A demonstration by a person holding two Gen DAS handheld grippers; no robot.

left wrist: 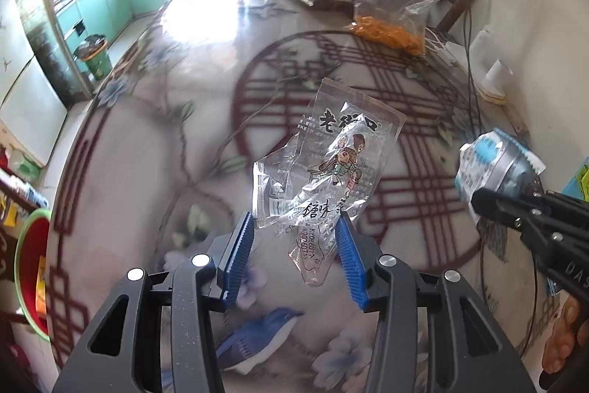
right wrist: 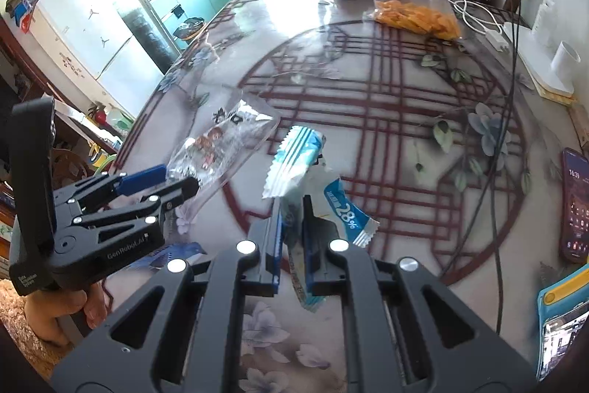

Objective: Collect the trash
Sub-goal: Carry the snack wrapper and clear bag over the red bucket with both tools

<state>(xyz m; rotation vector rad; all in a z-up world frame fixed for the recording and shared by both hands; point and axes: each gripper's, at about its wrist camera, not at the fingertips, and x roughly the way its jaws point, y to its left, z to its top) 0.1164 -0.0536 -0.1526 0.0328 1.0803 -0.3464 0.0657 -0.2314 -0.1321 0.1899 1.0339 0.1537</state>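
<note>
Blue-padded left claw (left wrist: pixel 298 231) is pinching a clear wrapper (left wrist: pixel 324 168) by its lower end, so the crinkly thing sticks up above the tabletop (left wrist: pixel 154 120). Right claw (right wrist: pixel 292 227) is pressed together on a blue-and-white wrapper (right wrist: pixel 298 150), also lifted clear of the surface. Both claws sit side by side, wrappers close but apart. Further out: a bag (right wrist: pixel 416 13) of orange snacks at the far side, a phone (right wrist: pixel 574 205) off to the right, cables (right wrist: pixel 504 120) trailing across, and a red-lined bin (left wrist: pixel 31 267) off the left edge.
</note>
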